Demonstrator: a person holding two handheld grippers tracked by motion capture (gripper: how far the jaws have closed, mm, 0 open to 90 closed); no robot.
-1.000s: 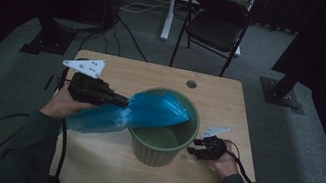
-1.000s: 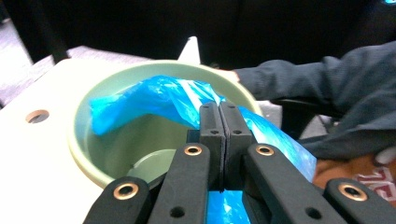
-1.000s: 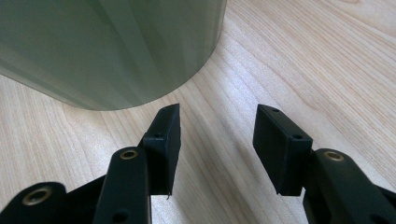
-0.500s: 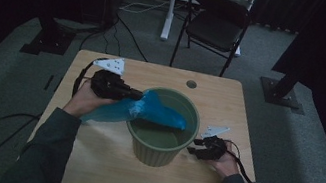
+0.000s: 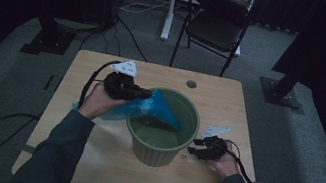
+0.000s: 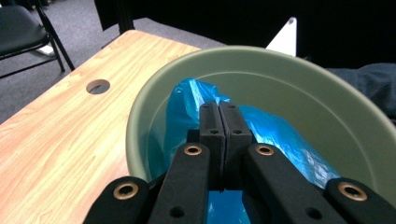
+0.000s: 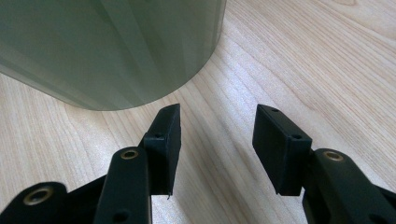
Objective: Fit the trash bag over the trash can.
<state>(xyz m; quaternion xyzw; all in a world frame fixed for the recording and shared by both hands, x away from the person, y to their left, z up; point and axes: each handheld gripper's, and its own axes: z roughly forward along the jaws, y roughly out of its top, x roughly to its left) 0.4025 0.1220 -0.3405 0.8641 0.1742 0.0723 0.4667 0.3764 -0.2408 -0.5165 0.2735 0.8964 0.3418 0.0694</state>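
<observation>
Dark room, folding chair (image 5: 217,27) behind a wooden bench (image 5: 88,159). Green bin (image 5: 163,127) stands mid-bench. Left tongs (image 5: 143,93) are clamped on a blue plastic bag (image 5: 160,109), jaws pressed together over the film, holding it across the bin's rim and into the mouth, probably to line it. Right tongs (image 5: 197,150) rest low on the bench just beside the bin's wall, jaws wide and empty, likely waiting to help.

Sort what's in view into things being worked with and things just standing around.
In use: blue bag, green bin, left gripper pinching the bag, right gripper open beside the bin.
Standing around: folding chair, floor cables.
</observation>
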